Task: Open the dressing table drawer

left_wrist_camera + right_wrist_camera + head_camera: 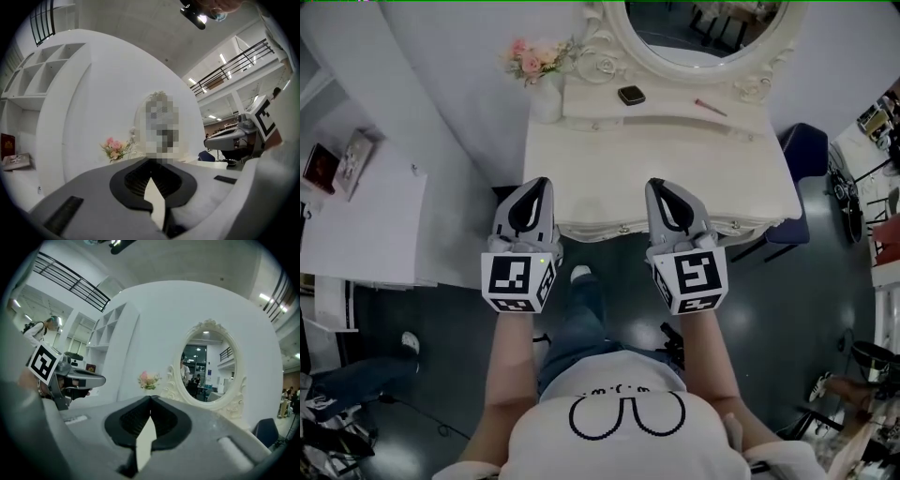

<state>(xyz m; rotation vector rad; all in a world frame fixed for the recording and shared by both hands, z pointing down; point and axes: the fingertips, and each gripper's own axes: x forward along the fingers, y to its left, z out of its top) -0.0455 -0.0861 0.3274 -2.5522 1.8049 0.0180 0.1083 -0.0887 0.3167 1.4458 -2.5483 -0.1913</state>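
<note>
- My left gripper (pixel 535 191) and right gripper (pixel 664 192), fingers together and empty, sit at 12 o'clock at the front edge of the tabletop (pixel 609 178).
- The drawer (pixel 623 230) lies between them, its front mostly hidden under that edge.
- The mirror (pixel 703 33) is cut off above.

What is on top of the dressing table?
Pink flowers in a vase, back left; a small dark case and thin pink stick on the raised shelf. The left gripper and right gripper hide part of its front edge.

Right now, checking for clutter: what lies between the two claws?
Head view: only the bare front of the dressing table lies between left claw and right claw.
</note>
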